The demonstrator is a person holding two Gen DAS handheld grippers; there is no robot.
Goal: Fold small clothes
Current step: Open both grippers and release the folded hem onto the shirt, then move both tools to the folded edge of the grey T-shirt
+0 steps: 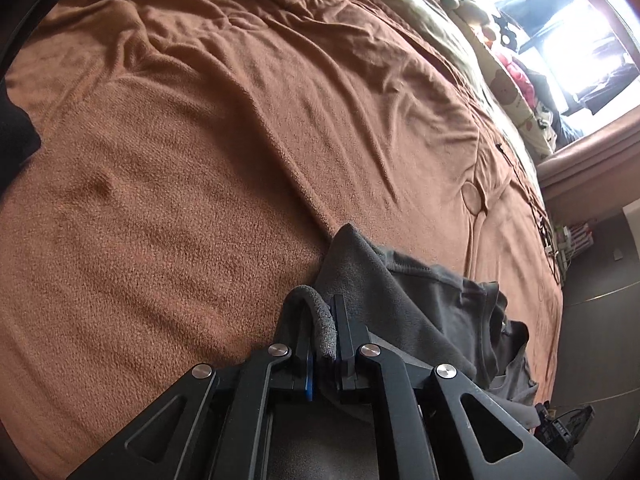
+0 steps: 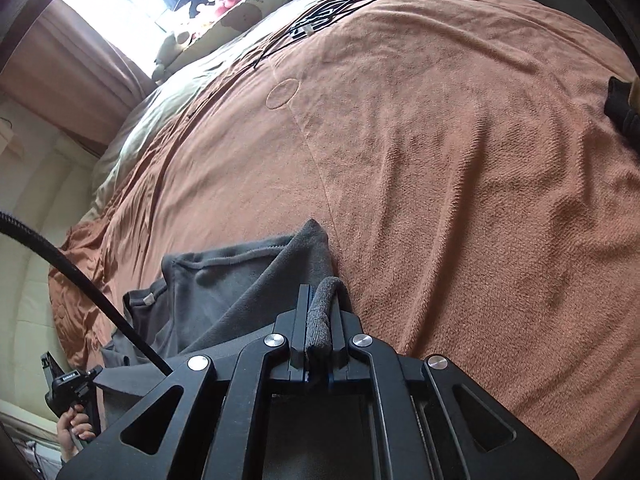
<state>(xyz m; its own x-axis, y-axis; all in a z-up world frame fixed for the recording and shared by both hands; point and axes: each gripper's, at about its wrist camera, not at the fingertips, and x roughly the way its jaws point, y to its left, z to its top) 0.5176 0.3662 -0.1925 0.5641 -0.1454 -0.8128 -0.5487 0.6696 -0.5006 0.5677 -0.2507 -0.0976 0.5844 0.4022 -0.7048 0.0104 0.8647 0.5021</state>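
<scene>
Both grippers are clamping the same grey fleece garment (image 1: 404, 300), each with its jaws drawn nearly together on a rolled hem. The left gripper (image 1: 322, 332) is pinching a thick fold of that hem, and the right gripper (image 2: 322, 320) is doing likewise. Between and beyond the two grips the garment is hanging and bunching onto the brown fleece blanket (image 1: 200, 160) near the bed's edge, with its neckline and a small label (image 2: 149, 299) lying slack in the right wrist view.

Risks noted:
- Only a narrow roll of cloth is sitting between each pair of jaws; a sharp tug could be pulling it free, since fleece compresses and slides.
- Loose cloth below the grips is lying in folds; laying it down as it stands would likely be trapping creases inside the fold.
- Fleece on fleece is likely clinging, so dragging the garment could be rucking up the blanket.
- The garment is sitting close to the bed's edge, so a dropped corner could be slipping to the floor.
- A black cable (image 2: 80, 280) is crossing just beside the garment in the right wrist view and could be snagging.
</scene>
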